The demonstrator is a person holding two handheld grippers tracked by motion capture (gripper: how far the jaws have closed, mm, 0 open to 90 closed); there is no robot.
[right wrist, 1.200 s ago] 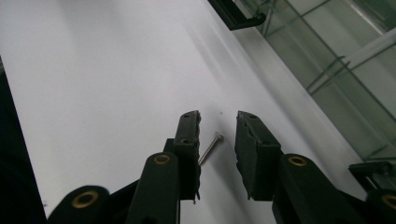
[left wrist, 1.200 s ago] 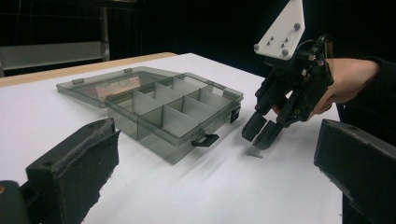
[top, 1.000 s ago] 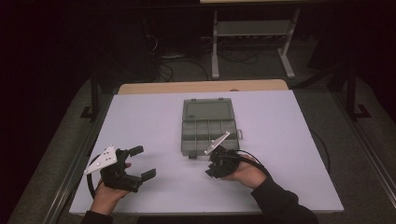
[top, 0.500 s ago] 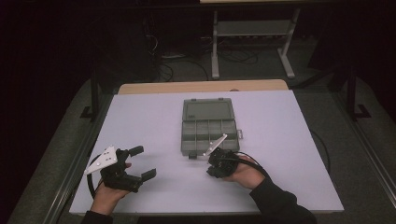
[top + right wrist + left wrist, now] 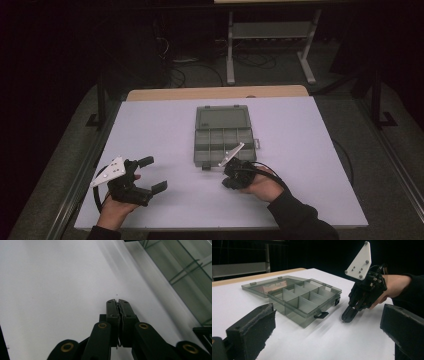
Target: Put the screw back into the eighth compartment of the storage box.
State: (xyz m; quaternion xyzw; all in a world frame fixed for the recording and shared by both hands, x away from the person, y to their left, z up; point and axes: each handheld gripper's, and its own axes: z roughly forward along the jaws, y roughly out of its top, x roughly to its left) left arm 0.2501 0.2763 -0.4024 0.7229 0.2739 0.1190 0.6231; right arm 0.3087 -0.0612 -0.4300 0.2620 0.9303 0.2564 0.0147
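On the white table (image 5: 310,150), the open compartment organizer box (image 5: 222,140) lies beside the right claw (image 5: 229,183), closed on nothing visible; the left claw (image 5: 149,174) gapes. Approach slowly, tips low.

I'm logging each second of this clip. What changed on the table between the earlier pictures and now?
The right gripper has just been closing; its jaws now meet, tips down on the white table, with nothing visible between them. Both hands, the open left gripper and the open smoky clear plastic compartment box stayed put.
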